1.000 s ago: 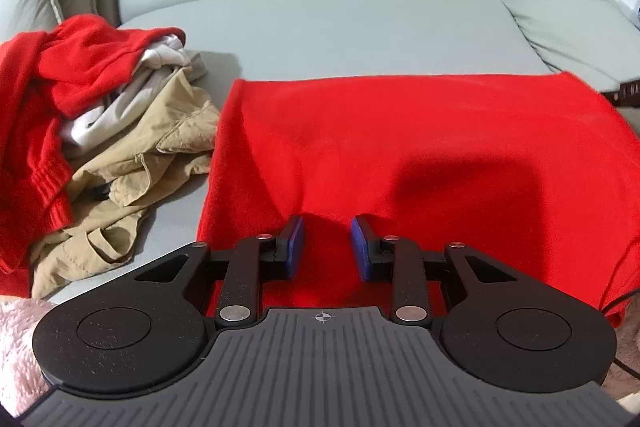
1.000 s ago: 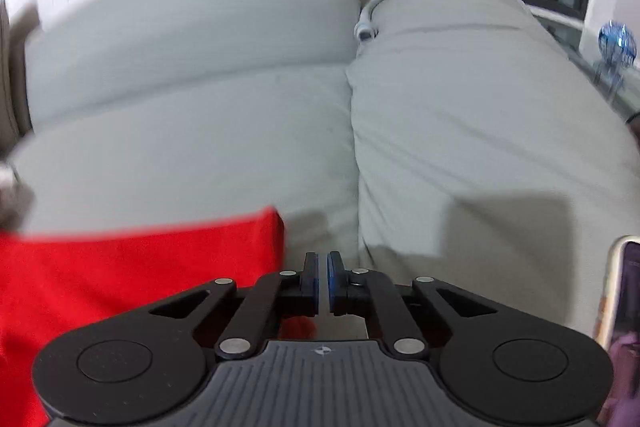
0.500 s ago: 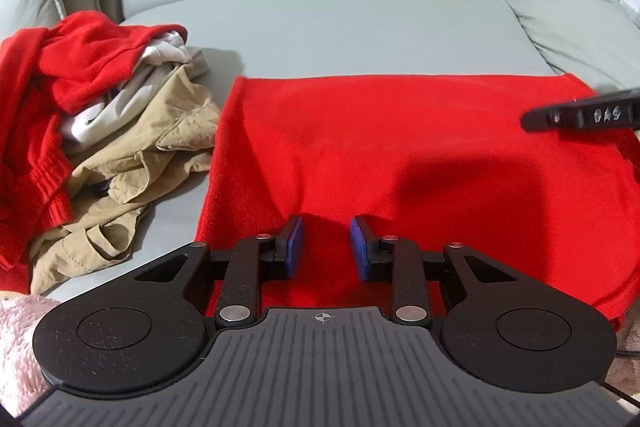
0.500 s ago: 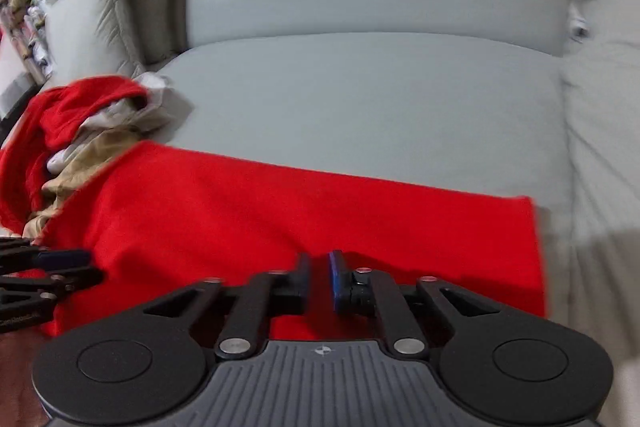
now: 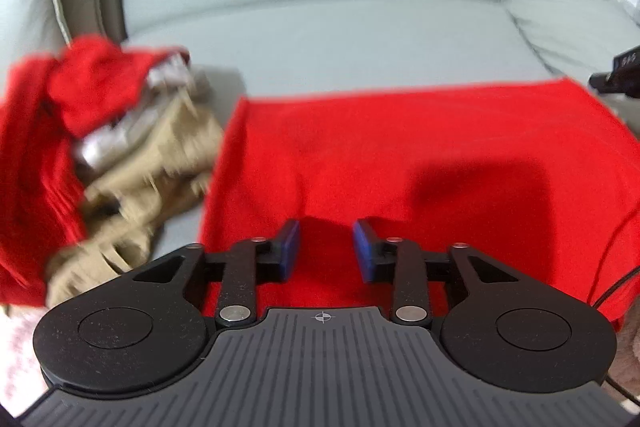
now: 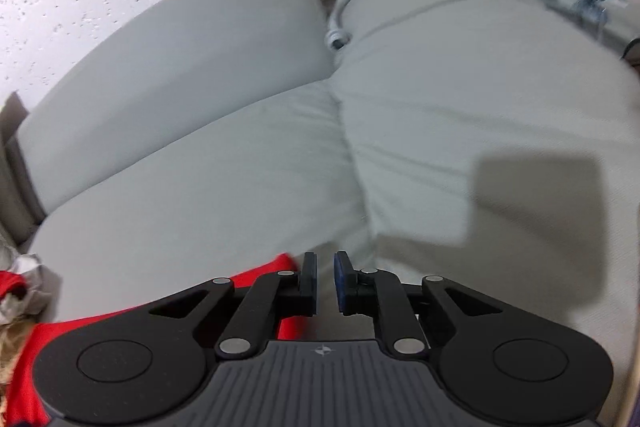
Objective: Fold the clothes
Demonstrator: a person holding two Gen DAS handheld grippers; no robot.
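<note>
Fingers of the left gripper stand spread, having just been opening, with nothing pinched between them; they hang over the near edge of the red cloth, which shows in the gap and on both sides of them. Whether the pads touch the fabric cannot be told. The right gripper has its fingers a narrow gap apart, also just opened, and nothing sits between them; the cloth's right corner lies just left of its left finger, and grey cushion shows through the gap. In the left view a bit of the right gripper shows at the cloth's far right corner. The cloth lies spread flat on the sofa seat, wide and roughly rectangular, smooth with faint creases, its far edge straight. Beyond that edge the seat is bare up to the backrest. Just left of the cloth lies a crumpled pile of red, white and tan clothes, blurred.
</note>
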